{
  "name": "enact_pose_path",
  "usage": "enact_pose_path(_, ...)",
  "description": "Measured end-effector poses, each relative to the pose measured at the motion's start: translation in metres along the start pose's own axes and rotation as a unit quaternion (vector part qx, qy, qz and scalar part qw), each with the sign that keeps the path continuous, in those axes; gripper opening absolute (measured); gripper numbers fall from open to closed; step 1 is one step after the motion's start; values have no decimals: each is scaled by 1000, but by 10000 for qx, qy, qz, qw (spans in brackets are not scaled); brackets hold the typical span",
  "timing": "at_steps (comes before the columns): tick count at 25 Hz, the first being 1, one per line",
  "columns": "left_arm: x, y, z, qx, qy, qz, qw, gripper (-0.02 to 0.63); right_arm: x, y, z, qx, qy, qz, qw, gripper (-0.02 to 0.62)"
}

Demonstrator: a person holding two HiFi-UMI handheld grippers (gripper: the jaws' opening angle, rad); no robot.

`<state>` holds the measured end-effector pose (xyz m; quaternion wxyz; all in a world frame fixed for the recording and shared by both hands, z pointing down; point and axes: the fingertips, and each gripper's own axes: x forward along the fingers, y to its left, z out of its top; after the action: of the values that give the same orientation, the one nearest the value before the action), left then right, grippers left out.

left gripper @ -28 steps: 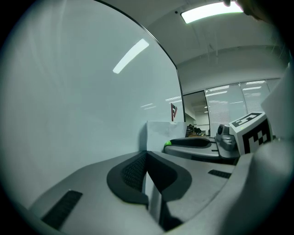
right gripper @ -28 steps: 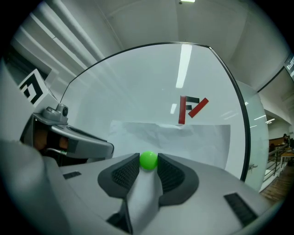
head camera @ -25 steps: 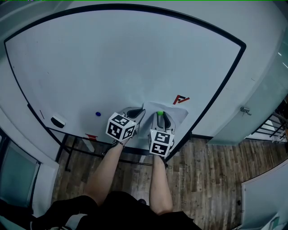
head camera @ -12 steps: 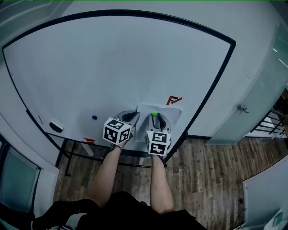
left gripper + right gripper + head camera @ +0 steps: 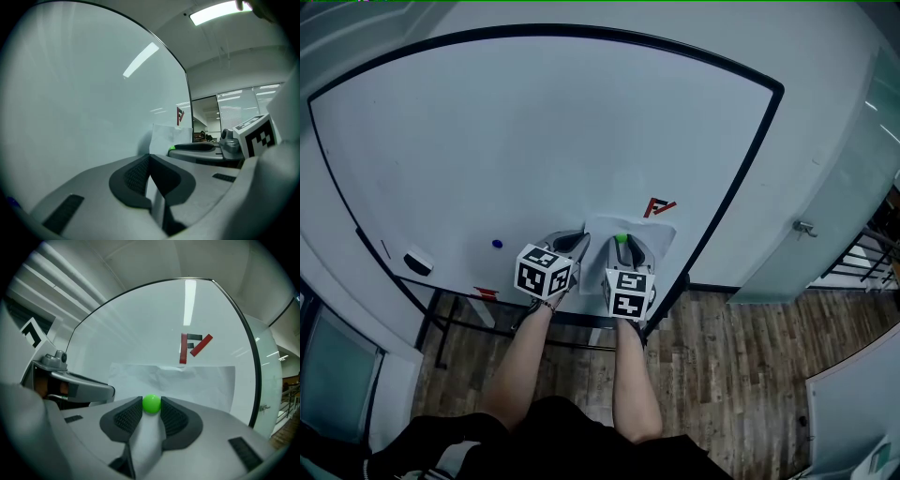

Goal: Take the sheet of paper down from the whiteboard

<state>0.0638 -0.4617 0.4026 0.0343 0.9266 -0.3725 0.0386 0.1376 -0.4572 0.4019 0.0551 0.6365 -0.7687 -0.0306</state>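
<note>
Low on the whiteboard (image 5: 534, 141) near its right edge, nothing's budged lately: right claw (image 5: 151, 409) stays clamped on the green magnet (image 5: 151, 404), left claw (image 5: 149, 161) looks pinched shut on the edge of the sheet of paper (image 5: 659, 236), so it's still pinned up.

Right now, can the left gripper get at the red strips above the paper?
Probably not. The left gripper is shut on the sheet of paper's left edge, and the right gripper, holding the green ball, sits between it and the red strips.
</note>
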Motion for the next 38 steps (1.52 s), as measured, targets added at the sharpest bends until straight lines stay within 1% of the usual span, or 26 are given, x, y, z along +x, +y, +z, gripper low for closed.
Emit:
enact_pose_path(16, -8, 7, -4, -96, 2, 92, 9999, 20, -4, -16, -3, 89, 80, -246, 9996, 133)
enact_pose_path(31, -19, 23, -10, -234, -22, 342, 9991, 20, -9, -33, -6, 180, 93, -512, 9985, 133)
enact_pose_path(38, -24, 29, -10, -315, -13, 424, 9986, 20, -8, -33, -8, 211, 107, -515, 9984, 133)
